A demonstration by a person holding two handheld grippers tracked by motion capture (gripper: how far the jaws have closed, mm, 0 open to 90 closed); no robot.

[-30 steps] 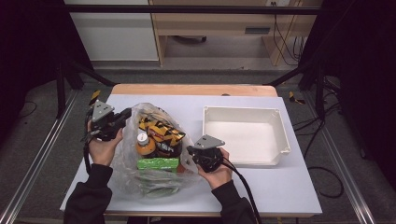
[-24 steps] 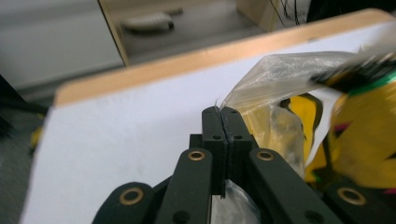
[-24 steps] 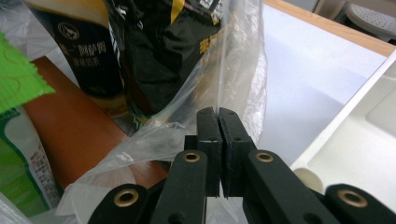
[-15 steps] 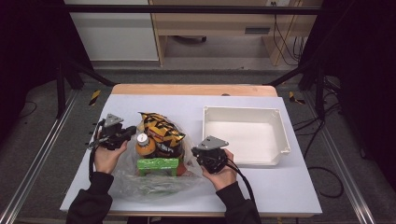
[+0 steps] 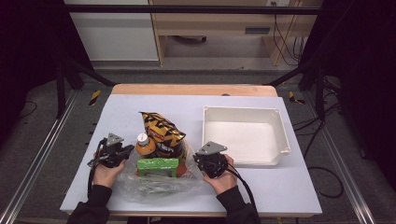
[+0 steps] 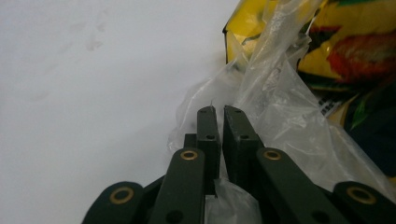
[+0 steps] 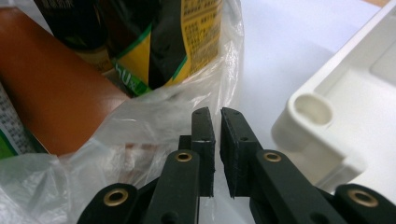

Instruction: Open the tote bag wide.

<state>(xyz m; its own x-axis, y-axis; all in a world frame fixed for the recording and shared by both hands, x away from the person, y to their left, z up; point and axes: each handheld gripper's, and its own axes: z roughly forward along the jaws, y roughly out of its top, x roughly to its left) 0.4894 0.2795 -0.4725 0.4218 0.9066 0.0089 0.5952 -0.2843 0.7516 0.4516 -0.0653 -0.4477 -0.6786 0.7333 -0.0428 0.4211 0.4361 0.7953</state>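
Observation:
A clear plastic bag (image 5: 154,186) lies on the white table, holding a black-and-yellow snack bag (image 5: 161,128), an orange bottle (image 5: 145,145) and a green box (image 5: 158,164). My left gripper (image 5: 128,150) rests low at the bag's left edge. Its jaws (image 6: 219,112) have just been opening and stand a narrow slit apart, with loose bag film (image 6: 275,107) between them. At the bag's right edge, my right gripper (image 5: 197,161) has also just been opening. A small gap shows between its jaws (image 7: 215,114), and the film (image 7: 154,116) lies just beyond the tips.
An empty white tray (image 5: 280,135) stands to the right of the bag, its rounded corner (image 7: 327,121) close beside my right gripper. Bare table stretches left of and behind the bag. The table's front edge is near both hands.
My left hand has come down from a raised hold to the table with the bag's left edge. The bag has slumped flatter. Both pairs of jaws have parted slightly.

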